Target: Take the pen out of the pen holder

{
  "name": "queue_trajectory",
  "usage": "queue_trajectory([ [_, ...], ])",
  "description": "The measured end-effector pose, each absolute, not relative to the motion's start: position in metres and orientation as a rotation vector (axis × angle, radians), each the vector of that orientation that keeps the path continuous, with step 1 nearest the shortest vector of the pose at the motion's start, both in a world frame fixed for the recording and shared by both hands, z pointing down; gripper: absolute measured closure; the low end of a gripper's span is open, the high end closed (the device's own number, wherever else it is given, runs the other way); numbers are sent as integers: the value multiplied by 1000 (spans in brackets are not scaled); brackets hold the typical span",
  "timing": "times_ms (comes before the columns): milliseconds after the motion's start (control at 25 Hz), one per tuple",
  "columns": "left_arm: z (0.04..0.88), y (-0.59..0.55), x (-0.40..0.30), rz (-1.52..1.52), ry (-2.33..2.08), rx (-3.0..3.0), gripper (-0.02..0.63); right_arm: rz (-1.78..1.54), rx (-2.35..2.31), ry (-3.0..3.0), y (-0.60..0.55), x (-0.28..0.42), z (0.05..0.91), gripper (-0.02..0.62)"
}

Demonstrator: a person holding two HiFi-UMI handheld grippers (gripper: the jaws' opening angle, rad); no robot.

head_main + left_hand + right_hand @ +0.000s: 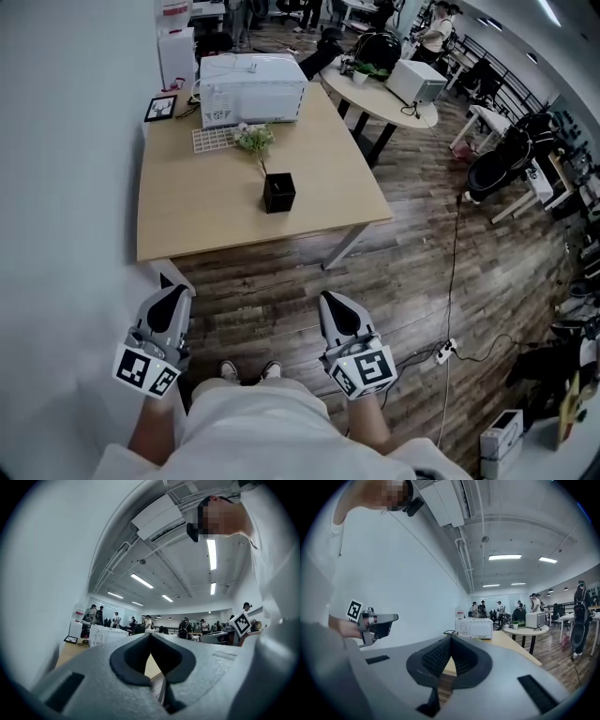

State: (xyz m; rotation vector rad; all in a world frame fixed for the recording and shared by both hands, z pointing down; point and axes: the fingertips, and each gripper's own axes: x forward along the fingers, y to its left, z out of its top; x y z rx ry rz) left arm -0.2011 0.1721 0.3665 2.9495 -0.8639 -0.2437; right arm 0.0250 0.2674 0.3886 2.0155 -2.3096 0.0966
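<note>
Pen holder [278, 192], a small black box, stands near the middle of the worktop [178, 220], well ahead of both tools and touched by neither. A thin stem [260, 161] topped with pale flowers rises from it, leaning toward the far left; whether this is the pen cannot be told from here.

The left tool [176, 289] is held close to the person's body, just off the near left corner of the worktop, with its jaws closed tip to tip and nothing between them. The right tool [330, 298] is held beside it, over the wooden floor [412, 253], its jaws likewise pressed together and empty. Each carries its marker cube at the rear, nearest the person. Between the two tools, lower down, the toes of the person's shoes [248, 371] show.

Beyond the holder, at the far end of the worktop, sits a white boxy machine [251, 89]. A flat white grid-patterned piece [214, 139] lies just in front of it, and a small dark-framed item [160, 108] lies at the far left corner. A white wall [66, 141] runs along the left edge of the worktop. To the right a round table [380, 98] carries a white box [415, 82], and a cable trails across the floor to a power strip [445, 352]. People stand in the background.
</note>
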Motion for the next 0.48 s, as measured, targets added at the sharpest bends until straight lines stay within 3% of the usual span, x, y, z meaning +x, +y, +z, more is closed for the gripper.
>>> queue_trajectory([
  [320, 360, 170, -180, -258, -852, 2963, 594, 46, 2071, -2262, 269, 57, 382, 594],
  [400, 359, 169, -175, -260, -854, 2963, 594, 51, 2062, -2283, 268, 64, 379, 488],
  [480, 358, 169, -171, -261, -861, 2962, 593, 41, 2051, -2295, 267, 72, 375, 469],
])
